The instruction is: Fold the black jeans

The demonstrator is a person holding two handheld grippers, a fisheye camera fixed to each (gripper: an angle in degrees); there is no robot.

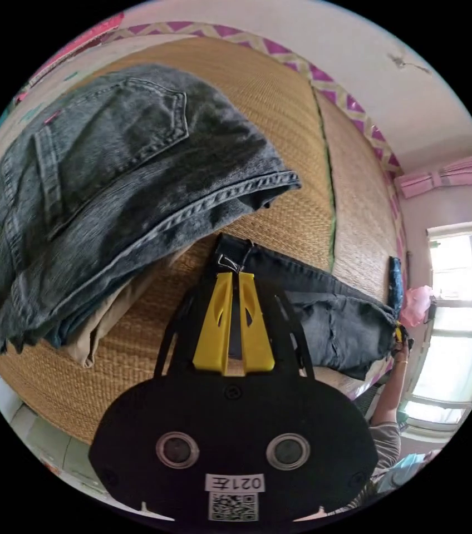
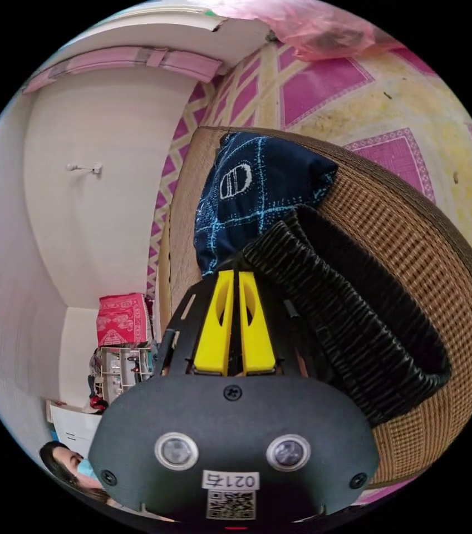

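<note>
The black jeans [image 1: 325,311] lie stretched across a woven straw mat [image 1: 303,167]. My left gripper [image 1: 236,273] is shut on one end of them, at a corner with a metal clasp. At the far end a hand holds my right gripper [image 1: 399,334] against the cloth. In the right gripper view, my right gripper [image 2: 239,271] has its yellow jaws shut on the edge of the black jeans [image 2: 358,334], which trail away to the lower right over the mat [image 2: 431,250].
A folded stack of grey jeans [image 1: 113,183] over a beige garment [image 1: 102,322] lies on the mat near my left gripper. A dark blue patterned cloth [image 2: 258,189] and a pink plastic bag [image 2: 314,28] sit beyond my right gripper. A person [image 2: 69,461] is near shelves [image 2: 122,367].
</note>
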